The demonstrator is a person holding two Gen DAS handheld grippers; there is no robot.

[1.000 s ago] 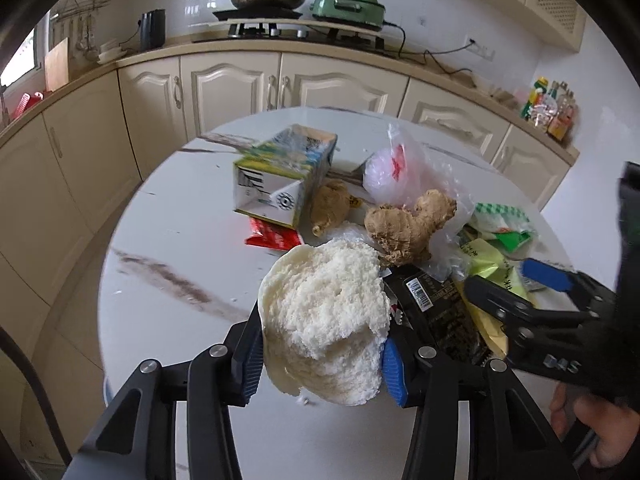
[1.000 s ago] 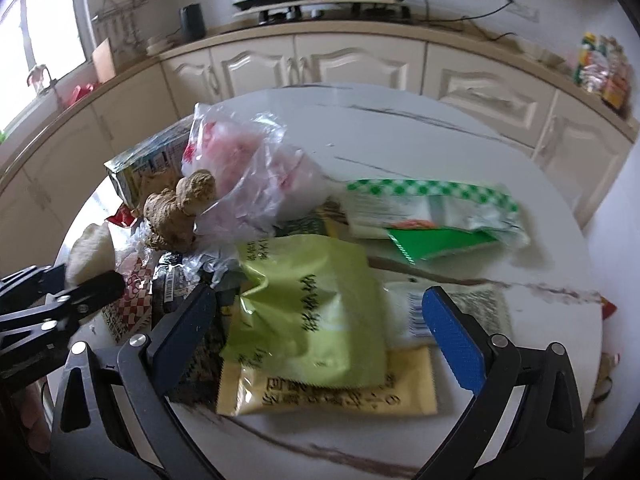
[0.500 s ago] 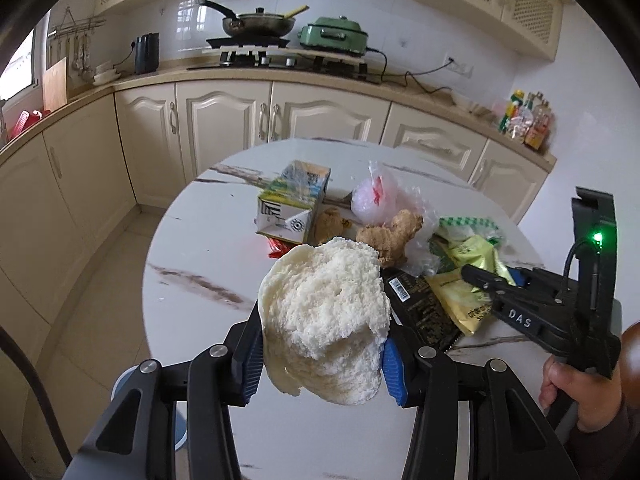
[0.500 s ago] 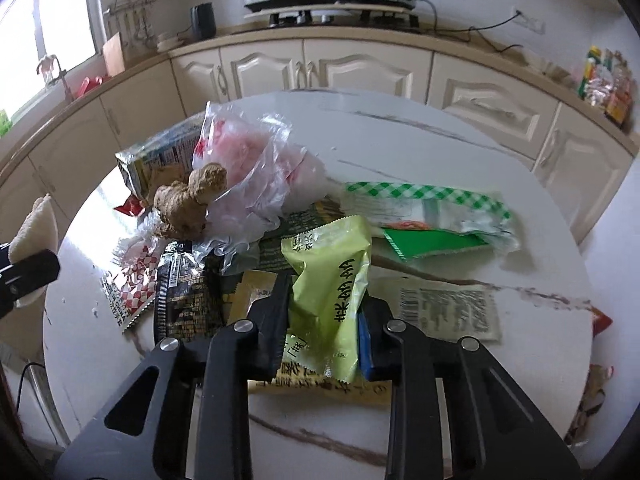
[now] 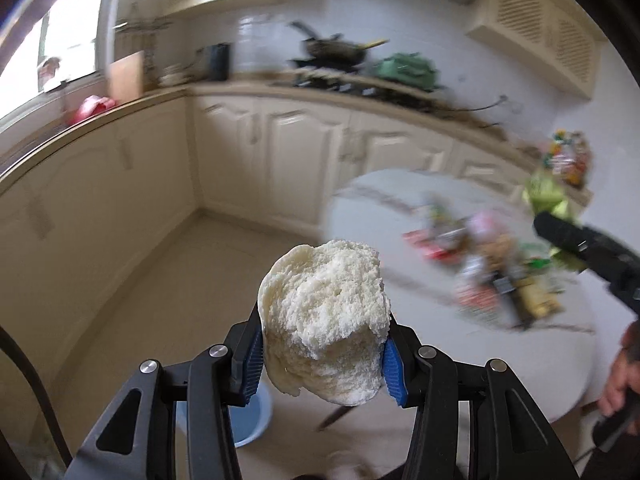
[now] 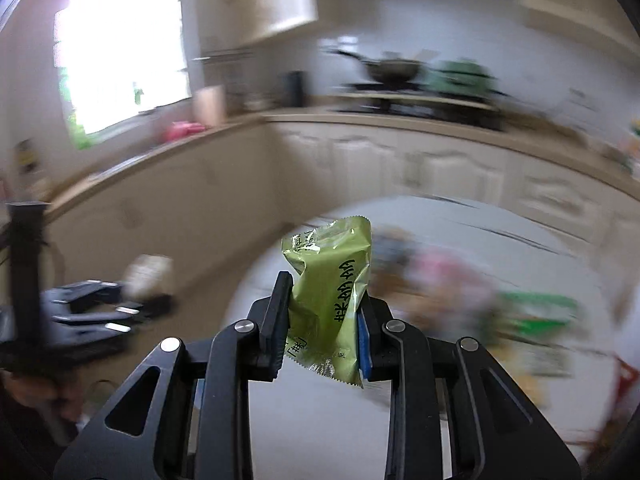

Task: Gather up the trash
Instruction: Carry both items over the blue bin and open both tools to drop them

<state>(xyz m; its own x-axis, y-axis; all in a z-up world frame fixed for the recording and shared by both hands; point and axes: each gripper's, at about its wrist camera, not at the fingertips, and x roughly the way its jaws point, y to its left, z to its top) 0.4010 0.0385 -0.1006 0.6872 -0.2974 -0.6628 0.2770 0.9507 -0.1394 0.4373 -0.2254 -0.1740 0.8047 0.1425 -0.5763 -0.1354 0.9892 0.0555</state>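
Note:
My left gripper (image 5: 323,354) is shut on a white torn steamed bun (image 5: 324,320), held in the air over the kitchen floor, left of the round table (image 5: 384,208). My right gripper (image 6: 324,328) is shut on a crumpled green snack packet (image 6: 330,296), lifted above the table's near edge (image 6: 320,420). In the left wrist view the right gripper (image 5: 560,236) shows at the far right with the green packet (image 5: 546,196) sticking up from it. In the right wrist view the left gripper (image 6: 120,304) with the bun (image 6: 146,276) shows at the left, blurred.
Several wrappers, a plastic bag and ginger lie blurred on the table (image 5: 492,272). A light blue bucket (image 5: 248,420) stands on the floor below my left gripper. Cream cabinets (image 5: 280,152) with a stove and pan run along the back wall. A person's hand (image 5: 620,384) is at right.
My right gripper closed on the green packet and lifted it off the pile. Both grippers swung left and up, away from the table; the bun now hangs over the floor.

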